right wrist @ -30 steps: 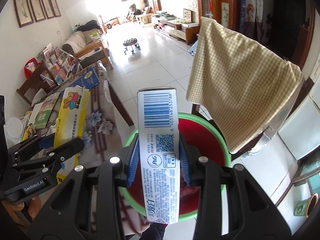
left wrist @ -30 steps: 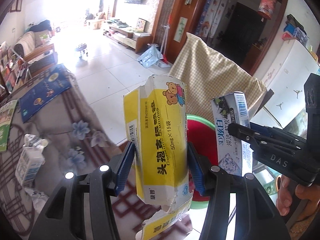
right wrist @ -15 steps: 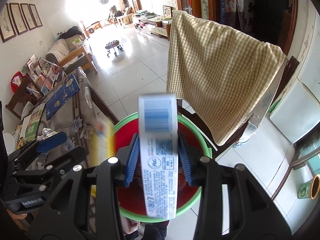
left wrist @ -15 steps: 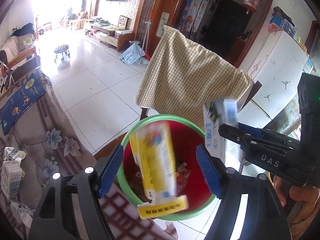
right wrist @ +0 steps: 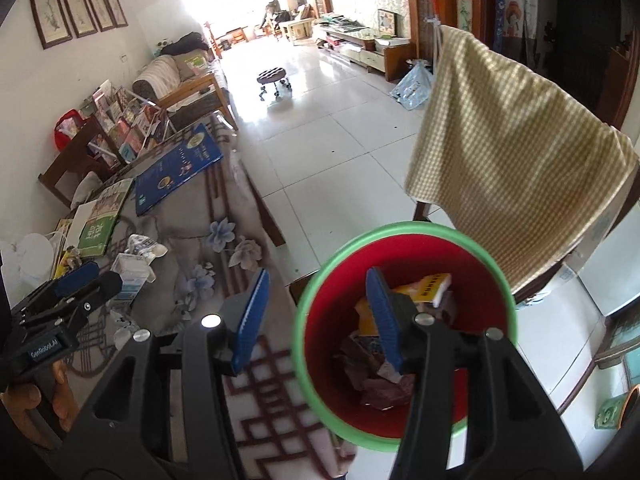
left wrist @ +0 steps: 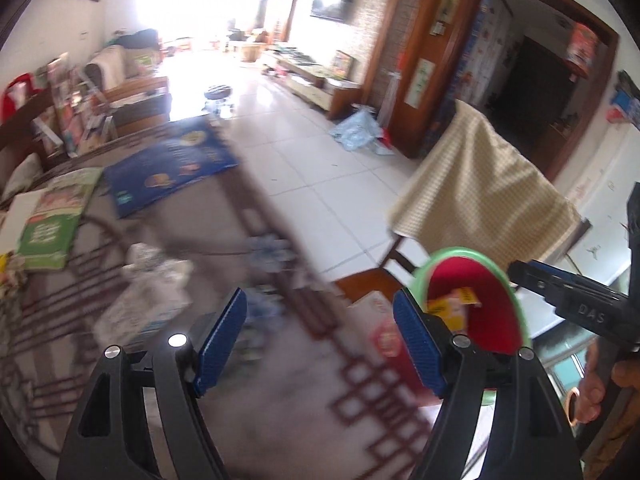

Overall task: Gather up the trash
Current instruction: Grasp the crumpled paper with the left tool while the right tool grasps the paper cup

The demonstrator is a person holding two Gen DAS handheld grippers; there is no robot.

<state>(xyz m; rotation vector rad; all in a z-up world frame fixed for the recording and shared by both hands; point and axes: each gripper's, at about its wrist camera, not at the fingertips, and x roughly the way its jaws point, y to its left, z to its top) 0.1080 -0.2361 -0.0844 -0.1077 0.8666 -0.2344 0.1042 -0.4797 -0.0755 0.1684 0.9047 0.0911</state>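
Left wrist view: the left gripper (left wrist: 320,338), jaws just spread and empty, faces the cluttered worktop (left wrist: 280,384); line up squarely on the crumpled carton (left wrist: 148,300).

Right wrist view: the right gripper (right wrist: 320,314), jaws parting, nothing between them, hangs over the red bin (right wrist: 404,320) where the yellow box (right wrist: 424,286) lies; clear the rim before turning back.

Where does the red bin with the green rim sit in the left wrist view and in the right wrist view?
Left wrist: the red bin is at lower right, partly behind the left gripper's right finger, below the checked cloth.
Right wrist: the bin is at lower centre, with the right gripper's right finger across it.
Shared landmark: the checked cloth, up and to the right of the bin in both views.
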